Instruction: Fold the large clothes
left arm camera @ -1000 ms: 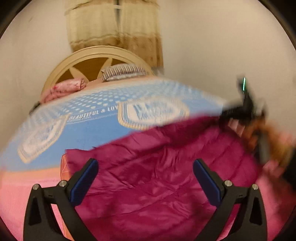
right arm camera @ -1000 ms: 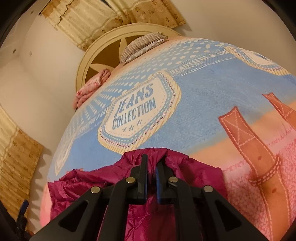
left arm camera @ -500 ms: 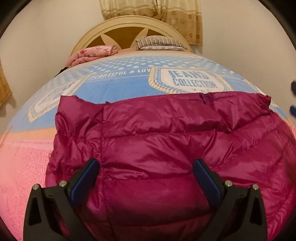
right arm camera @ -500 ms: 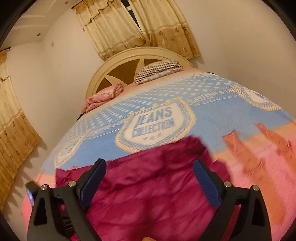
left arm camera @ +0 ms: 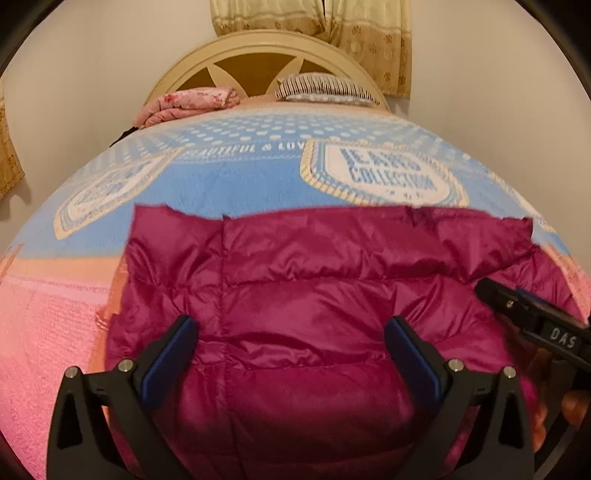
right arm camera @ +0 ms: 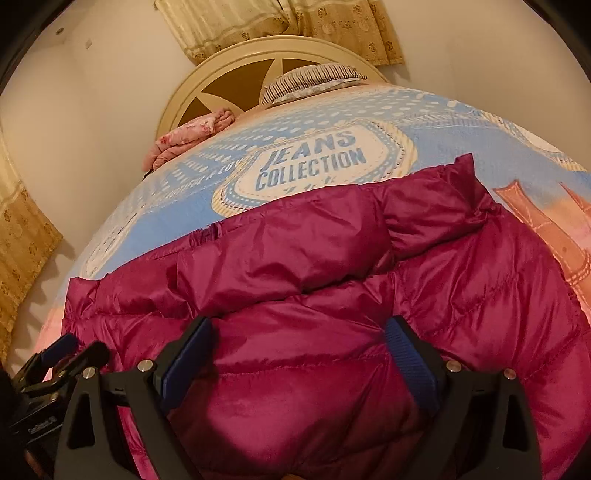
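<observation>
Left gripper (left arm camera: 290,354): mine, fingers spread wide, nothing between the blue pads; it hangs over the jacket's near half.
Right gripper (right arm camera: 297,356): also spread wide and gripping nothing, over the same jacket; in the left view its tip enters from 3 o'clock.
Jacket (left arm camera: 314,295): magenta quilted puffer, lying flat on the blanket, filling both views from the centre down to 6 o'clock; a folded-over band runs across its far edge.
Blanket (left arm camera: 229,181): blue and pink, with a "JEANS COLLECTION" badge just past the jacket toward 12 o'clock.
Striped pillow (right arm camera: 314,79): at 12 o'clock, against the headboard (right arm camera: 236,66).
Pink bundle (left arm camera: 184,105): at 11 o'clock, beside the pillow.
Curtain (left arm camera: 332,18): above the headboard at 12 o'clock.
</observation>
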